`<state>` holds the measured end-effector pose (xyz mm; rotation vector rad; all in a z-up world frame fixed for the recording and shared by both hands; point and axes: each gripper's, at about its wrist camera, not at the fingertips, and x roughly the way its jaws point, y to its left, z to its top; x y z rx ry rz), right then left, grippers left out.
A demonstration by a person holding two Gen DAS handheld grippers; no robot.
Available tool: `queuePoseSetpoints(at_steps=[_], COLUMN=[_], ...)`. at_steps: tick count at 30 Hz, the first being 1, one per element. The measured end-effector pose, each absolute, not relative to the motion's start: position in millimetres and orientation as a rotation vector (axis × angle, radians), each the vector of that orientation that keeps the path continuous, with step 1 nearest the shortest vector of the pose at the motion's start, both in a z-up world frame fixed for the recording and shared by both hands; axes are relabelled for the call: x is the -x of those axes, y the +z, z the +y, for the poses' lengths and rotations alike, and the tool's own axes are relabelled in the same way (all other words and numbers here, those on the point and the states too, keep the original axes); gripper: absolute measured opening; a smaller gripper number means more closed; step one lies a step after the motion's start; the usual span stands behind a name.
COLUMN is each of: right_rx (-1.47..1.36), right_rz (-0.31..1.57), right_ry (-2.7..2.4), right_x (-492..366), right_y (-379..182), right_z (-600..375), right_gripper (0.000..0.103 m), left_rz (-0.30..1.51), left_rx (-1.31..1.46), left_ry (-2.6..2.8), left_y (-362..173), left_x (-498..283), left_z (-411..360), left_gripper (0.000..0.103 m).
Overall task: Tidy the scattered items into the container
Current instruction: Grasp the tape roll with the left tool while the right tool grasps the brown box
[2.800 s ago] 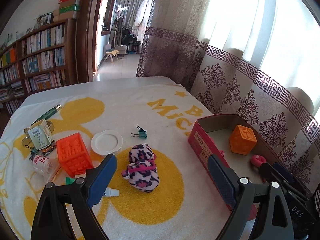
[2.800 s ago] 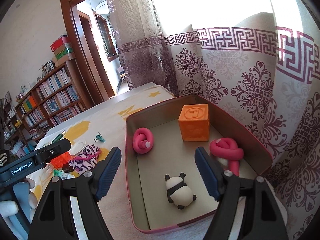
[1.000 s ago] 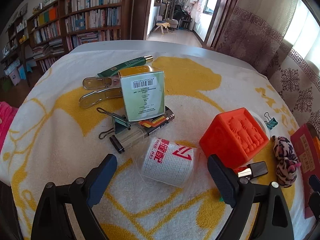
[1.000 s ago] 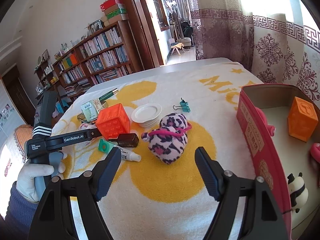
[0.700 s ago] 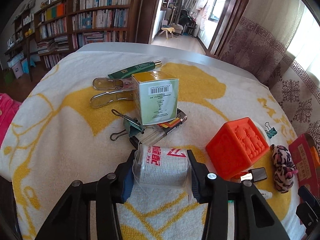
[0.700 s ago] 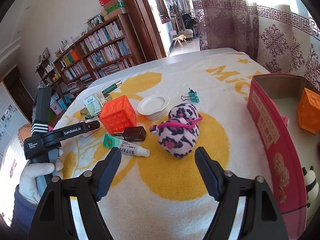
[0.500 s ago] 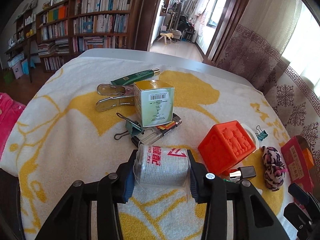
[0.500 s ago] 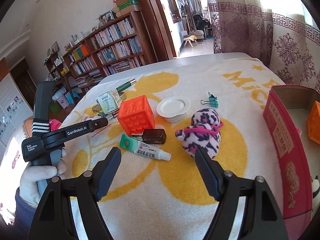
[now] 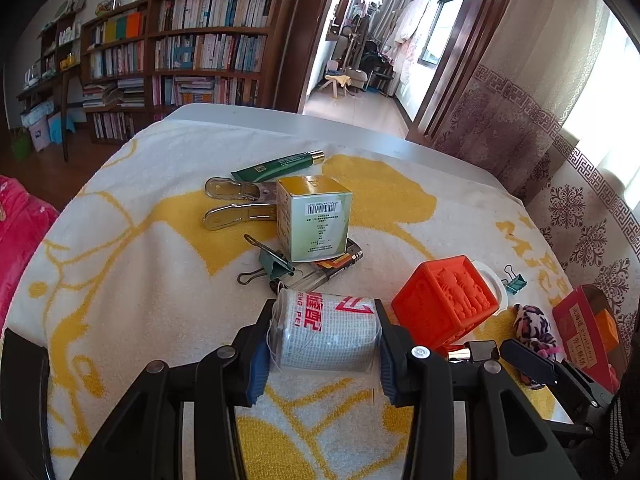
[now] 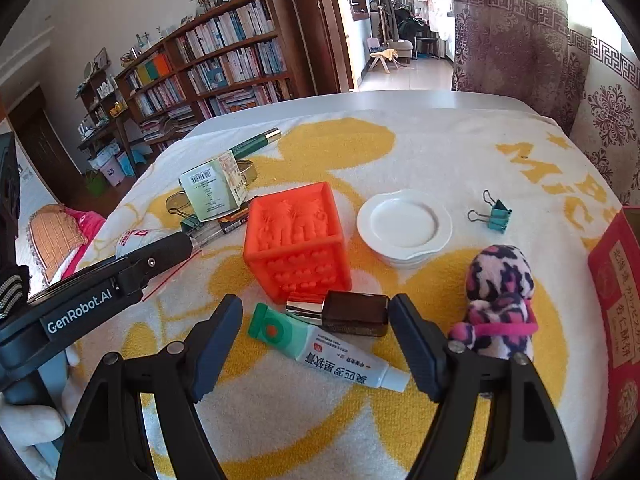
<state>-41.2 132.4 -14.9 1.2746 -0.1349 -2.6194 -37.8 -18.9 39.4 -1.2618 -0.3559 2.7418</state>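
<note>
The bandage roll (image 9: 324,334), wrapped in clear film, is clamped end to end between the blue pads of the left gripper (image 9: 320,354), above the yellow-and-white towel (image 9: 120,280) that covers the table; whether it has fully left the cloth cannot be told. The pick-up step is judged to be done for this item, and what remains is the carry to the red box (image 9: 576,344), seen at the far right edge of the left view, well apart from the roll. That move calls for a lift clear of the orange cube (image 9: 446,304), which stands just beside the roll on the way to the box, and for the grip to be kept firm, since the slippery film could let the roll slide. The right gripper (image 10: 316,348) is held with its jaws wide apart and nothing pressed between them, lowered over a small dark bottle (image 10: 348,313) and a mint-green tube (image 10: 320,346); one of these is judged to be its next target. The jaws would need to be centred on one item only before closing.
</note>
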Motion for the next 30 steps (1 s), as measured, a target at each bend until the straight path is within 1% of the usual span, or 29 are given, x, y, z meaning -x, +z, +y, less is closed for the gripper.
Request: queuePoseSetpoints(at_steps=[6,15,18,19,20,30], right_rx=[-1.318,-1.386,-1.378,-1.372,-1.366,-1.323], right_rz=[-0.053,0.071,0.065,0.054,0.036,-0.023], right_ry=[-2.645,-2.640,-2.642,-2.644,-2.642,-2.611], right_x=[51.5,57.2,55.6,54.4,53.2,40.0], right_y=[-26.2,-32.3,-31.7,-30.8,-29.9,-23.4], right_z=[128.7,118.7,118.0,119.3,121.2,129.2], right_gripper=[0.079,0.079,0.074,0.071,0.065,0.065], left_rz=[-0.382,-0.364,-0.365,-0.366,-0.367,-0.355], left_rx=[1.276,1.291,1.300,1.303,1.306,1.299], left_ry=[2.731,2.714,2.713,2.713,2.712,2.705], left_y=[37.7,34.6,32.8,32.2,31.7,32.4], left_x=[38.9,37.6,38.3,38.6,38.9,36.9], left_z=[-20.4,-14.4,-14.5,-14.7,-15.1,-11.9], left_gripper=[0.046,0.046,0.046,0.046,0.046,0.046])
